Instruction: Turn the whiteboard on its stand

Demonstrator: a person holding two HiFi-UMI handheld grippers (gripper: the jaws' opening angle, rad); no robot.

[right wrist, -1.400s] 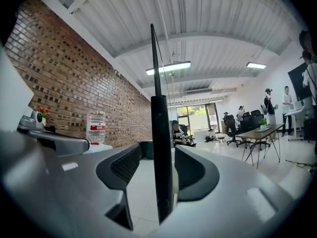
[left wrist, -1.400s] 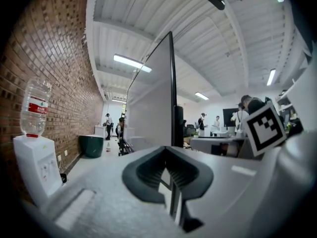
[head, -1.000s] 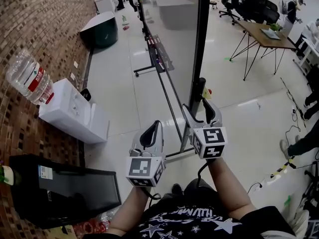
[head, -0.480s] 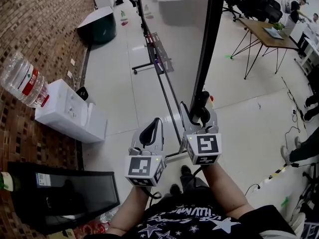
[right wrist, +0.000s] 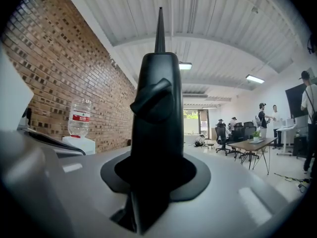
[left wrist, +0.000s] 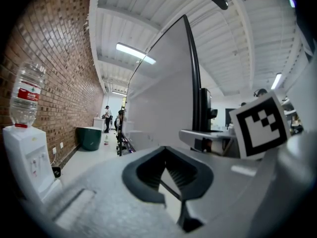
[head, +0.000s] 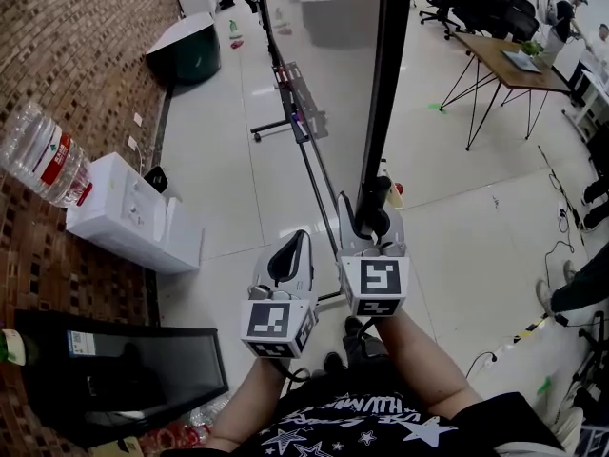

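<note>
1. Brickwork [head: 76, 55] is running down the left side, with a white water dispenser [head: 133, 212] standing against it.
2. An upturned water bottle [head: 38, 155] is sitting on the dispenser and wearing a red label, whose print is coming out too small to read.
3. A black flat screen [head: 114, 374] is leaning against the wall nearest the person, and a dark green bin [head: 186, 50] is standing further along the wall.
4. The left gripper [head: 297, 244] is hanging in the air just left of the whiteboard, its jaws resting together with nothing between them. The cube on it is showing a black-and-white square marker with no letters.
5. The whiteboard [head: 328, 65] is standing edge-on to the person, stretching away down the room on its wheeled stand [head: 271, 133].
6. The black frame post [head: 385, 84] is forming the whiteboard's near edge.
7. The right gripper [head: 373, 209] is closing on the black frame post near its lower end, and the post is filling the space between the pads, which are looking pressed against it.
8. White print on the person's black shirt is showing only in part, so it is not reading clearly.
9. A wooden table [head: 509, 65] and black office chairs [head: 476, 3] are standing well apart on the right.
</note>
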